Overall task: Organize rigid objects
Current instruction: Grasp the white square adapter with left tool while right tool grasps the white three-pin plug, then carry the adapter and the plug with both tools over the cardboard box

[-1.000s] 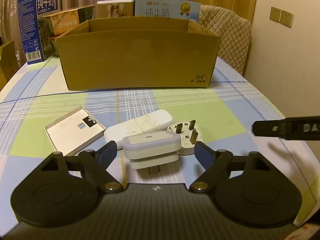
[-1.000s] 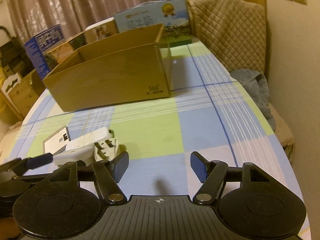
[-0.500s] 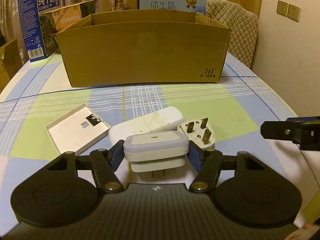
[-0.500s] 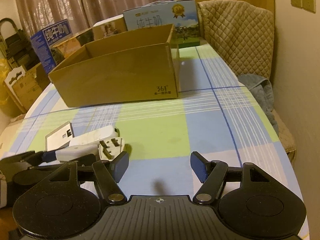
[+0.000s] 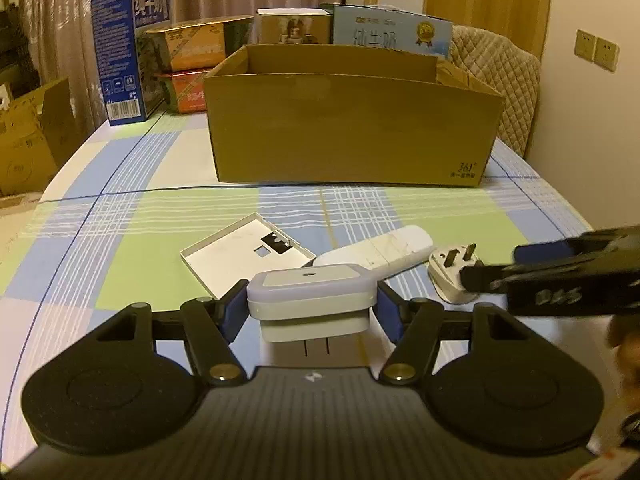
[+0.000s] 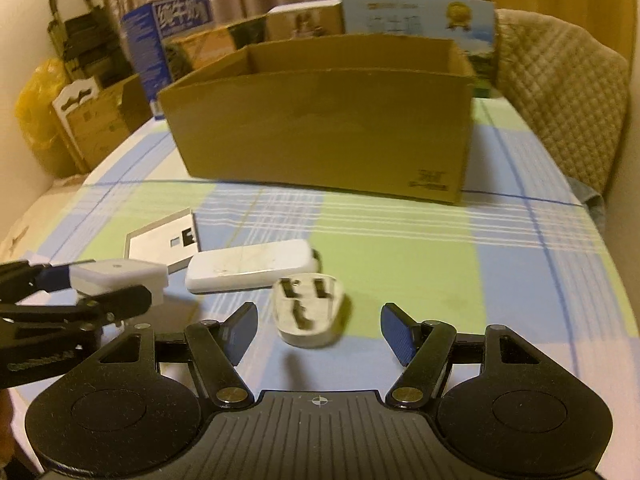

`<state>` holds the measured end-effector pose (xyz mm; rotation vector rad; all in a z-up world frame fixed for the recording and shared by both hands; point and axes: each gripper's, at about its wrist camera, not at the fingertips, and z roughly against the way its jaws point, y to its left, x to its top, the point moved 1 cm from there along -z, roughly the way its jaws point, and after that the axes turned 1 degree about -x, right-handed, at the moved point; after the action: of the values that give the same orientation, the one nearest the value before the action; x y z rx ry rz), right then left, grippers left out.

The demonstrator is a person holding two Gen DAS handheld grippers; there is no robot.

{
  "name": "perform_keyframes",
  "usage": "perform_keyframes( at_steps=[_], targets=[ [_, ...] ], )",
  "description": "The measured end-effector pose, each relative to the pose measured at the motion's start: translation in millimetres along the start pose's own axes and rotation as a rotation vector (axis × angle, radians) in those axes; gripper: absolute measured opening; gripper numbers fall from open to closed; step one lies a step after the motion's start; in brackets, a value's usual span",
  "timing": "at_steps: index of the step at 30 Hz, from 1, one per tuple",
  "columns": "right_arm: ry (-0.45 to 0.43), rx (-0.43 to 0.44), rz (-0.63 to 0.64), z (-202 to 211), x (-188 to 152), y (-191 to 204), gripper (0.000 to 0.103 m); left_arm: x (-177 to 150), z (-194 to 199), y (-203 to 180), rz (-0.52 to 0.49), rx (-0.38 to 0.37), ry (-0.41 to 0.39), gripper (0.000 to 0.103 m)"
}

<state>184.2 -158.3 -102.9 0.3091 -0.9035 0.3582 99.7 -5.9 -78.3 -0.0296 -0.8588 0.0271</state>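
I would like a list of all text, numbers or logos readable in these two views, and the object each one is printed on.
"361°" on the front of the cardboard box, lower right; the small line beneath is unreadable.
"纯牛奶" on the dark blue carton; its barcode and fine print are too small.
"纯牛奶" on the light blue carton, partly hidden, with a gold seal I cannot read.
White letters on the right gripper, seen from the left wrist view, are blurred.
Orange packages: unreadable.

White plug-in adapter [image 5: 310,292]: rounded block, clamped between blue pads of left gripper [image 5: 311,312], prongs toward camera. White three-pin plug [image 6: 308,308]: on table, pins up, at 3 o'clock of adapter. White oblong casing [image 5: 376,254] at 1 o'clock, flat. White switch plate [image 5: 244,258] at 11 o'clock, flat. Open cardboard box [image 5: 352,128] at 12 o'clock, far.
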Motion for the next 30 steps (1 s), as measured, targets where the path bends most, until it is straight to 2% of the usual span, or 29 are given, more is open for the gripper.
perform_keyframes(
  at_steps=[7,13,16,25,30],
  targets=[
    [0.049,-0.031,-0.033,-34,0,2,0.065,1,-5,5,0.026,-0.013,0.004,0.061],
    [0.043,-0.062,-0.01,-46,3,8,0.064,1,-6,9,0.045,-0.009,0.004,0.061],
    [0.041,-0.092,0.044,-46,2,15,0.045,1,-6,9,0.046,-0.008,0.006,0.061],
    [0.044,-0.093,0.009,-33,1,11,0.044,2,-4,5,0.029,-0.009,0.0,0.061],
    [0.037,-0.094,0.006,-22,0,9,0.044,0,-1,-1,-0.025,-0.001,-0.008,0.061]
  ],
)
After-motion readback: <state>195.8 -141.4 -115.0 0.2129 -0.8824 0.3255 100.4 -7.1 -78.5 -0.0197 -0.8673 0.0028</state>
